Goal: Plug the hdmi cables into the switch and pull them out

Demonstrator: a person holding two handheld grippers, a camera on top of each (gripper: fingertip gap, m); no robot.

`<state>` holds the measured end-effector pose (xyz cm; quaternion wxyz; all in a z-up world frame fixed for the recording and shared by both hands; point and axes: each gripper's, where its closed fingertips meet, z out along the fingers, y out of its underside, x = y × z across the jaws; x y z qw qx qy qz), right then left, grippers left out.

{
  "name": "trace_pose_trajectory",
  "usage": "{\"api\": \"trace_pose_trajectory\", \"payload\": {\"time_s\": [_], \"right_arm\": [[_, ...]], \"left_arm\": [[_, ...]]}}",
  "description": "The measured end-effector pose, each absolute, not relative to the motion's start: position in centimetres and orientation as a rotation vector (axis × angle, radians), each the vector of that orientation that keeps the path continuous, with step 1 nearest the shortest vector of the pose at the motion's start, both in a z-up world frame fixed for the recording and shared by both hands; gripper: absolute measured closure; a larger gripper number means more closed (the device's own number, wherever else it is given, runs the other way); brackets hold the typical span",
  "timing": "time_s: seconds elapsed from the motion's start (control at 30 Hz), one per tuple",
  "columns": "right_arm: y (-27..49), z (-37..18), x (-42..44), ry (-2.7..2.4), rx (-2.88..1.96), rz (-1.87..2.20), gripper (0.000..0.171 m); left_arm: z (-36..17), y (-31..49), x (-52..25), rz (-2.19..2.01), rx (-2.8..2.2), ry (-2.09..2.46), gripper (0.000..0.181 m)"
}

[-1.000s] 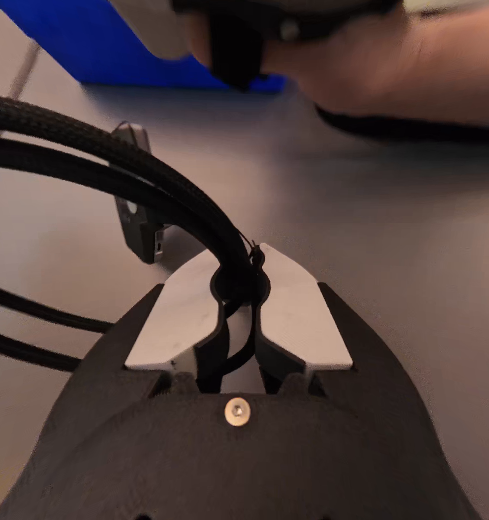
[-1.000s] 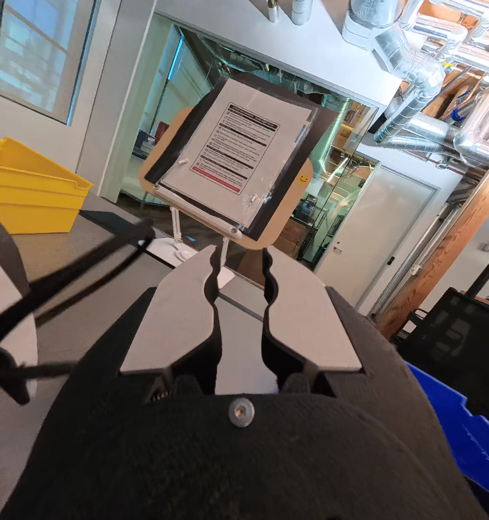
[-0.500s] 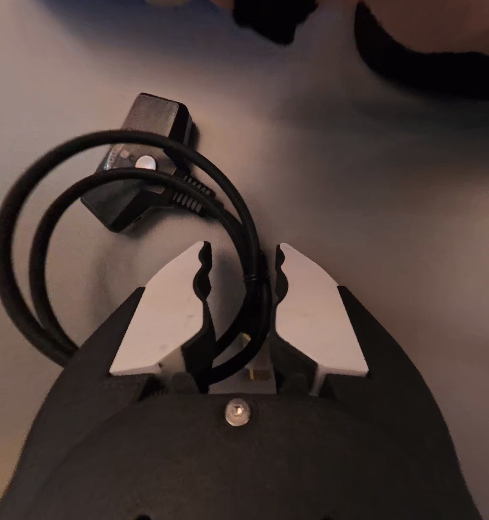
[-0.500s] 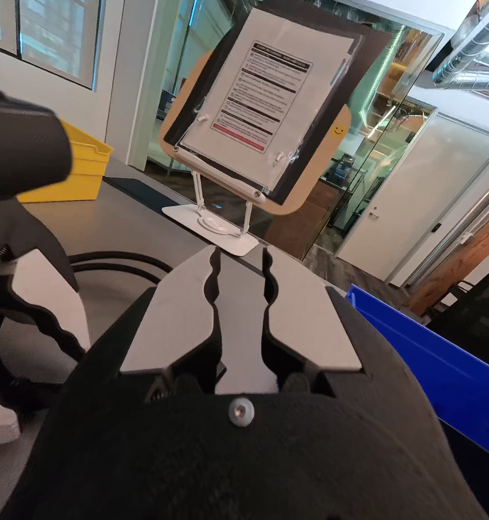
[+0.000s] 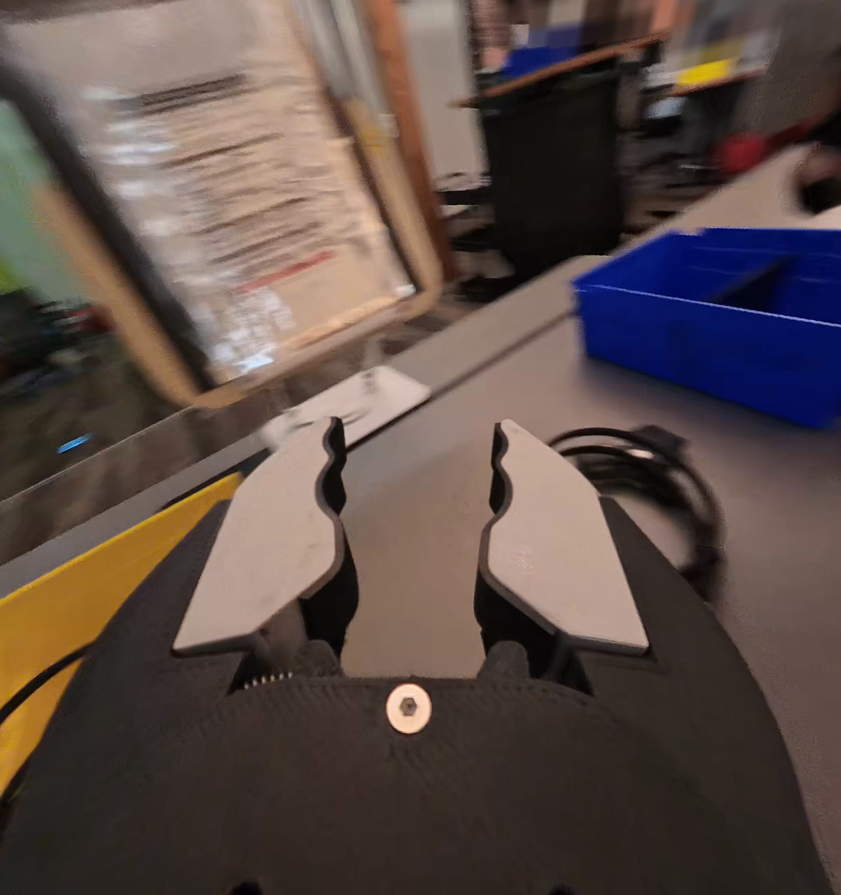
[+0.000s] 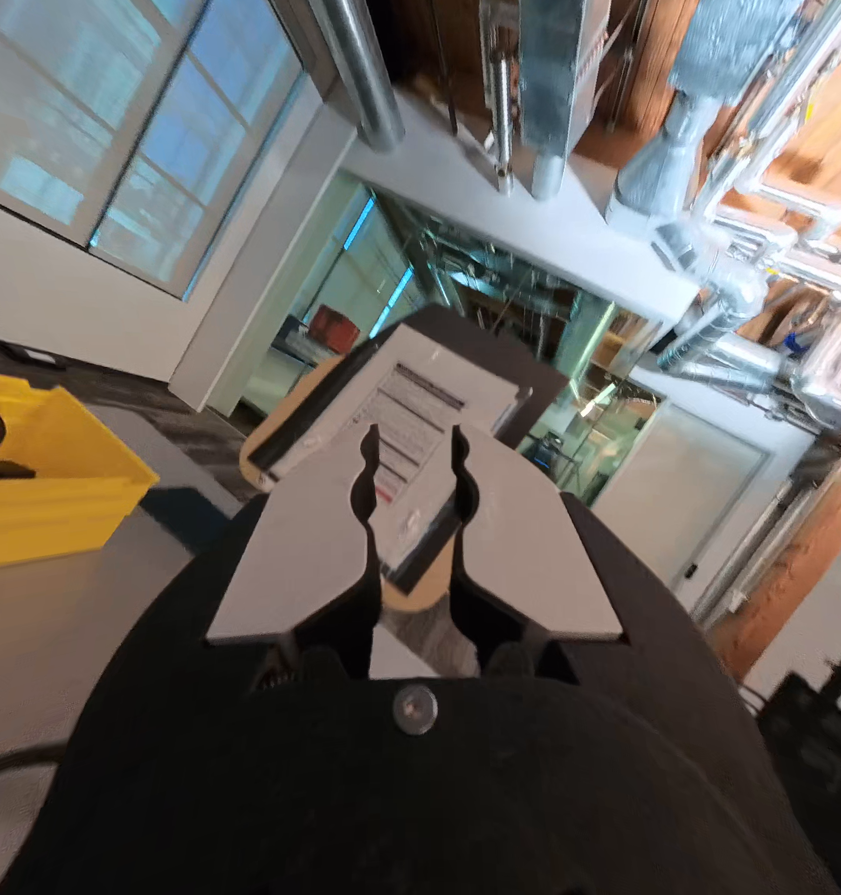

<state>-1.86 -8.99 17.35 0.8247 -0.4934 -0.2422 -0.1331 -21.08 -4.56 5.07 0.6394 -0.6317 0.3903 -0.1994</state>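
Left wrist view, left claw (image 5: pixel 417 428) now wide, empty, cable (image 5: pixel 651 477) released, right claw (image 6: pixel 412 436) narrow

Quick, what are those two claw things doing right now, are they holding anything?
Left gripper: jaws wide open, holding nothing; the coiled black cable lies on the table beside it.
Right gripper: jaws open, empty.
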Motion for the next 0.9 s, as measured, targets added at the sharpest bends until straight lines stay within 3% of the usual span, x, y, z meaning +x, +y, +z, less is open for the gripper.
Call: {"api": "trace_pose_trajectory", "payload": {"time_s": [0.13, 0.17, 0.23, 0.27, 0.43, 0.6, 0.73, 0.8, 0.9], "right_arm": [[-5.8, 17.9, -1.4, -0.546, -1.107, -0.158, 0.140], [-5.4, 16.5, -0.9, -0.524, -1.156, -0.109, 0.136], [-5.8, 15.5, -0.7, -0.482, -1.051, -0.018, 0.148], [-6.0, 14.9, -0.9, -0.525, -1.048, -0.017, 0.148], [-7.4, 16.8, 0.4, -0.413, -1.065, 0.047, 0.147], [-9.8, 19.6, -0.3, -0.408, -1.038, 0.082, 0.147], [-12.7, 22.4, -1.2, -0.430, -0.987, 0.062, 0.146], [-13.8, 24.2, -1.7, -0.448, -0.937, 0.078, 0.146], [-14.7, 26.9, -1.2, -0.402, -0.874, 0.121, 0.146]], "left_arm": [[6.5, -1.5, -31.9, -0.393, -1.421, 0.471, 0.124], [6.9, -2.0, -33.6, -0.453, -1.342, 0.389, 0.127], [7.1, -3.4, -36.4, -0.556, -1.145, 0.220, 0.147], [7.0, -3.8, -37.1, -0.565, -1.090, 0.174, 0.147], [7.5, -4.1, -35.2, -0.383, -1.097, 0.308, 0.140], [11.2, -7.6, -36.3, -0.502, -1.020, 0.239, 0.131], [14.4, -8.1, -36.1, -0.612, -1.195, 0.380, 0.161], [13.3, -5.7, -35.4, -0.623, -1.512, 0.486, 0.132], [10.5, -3.1, -34.4, -0.692, -1.906, 0.648, 0.126]]}}
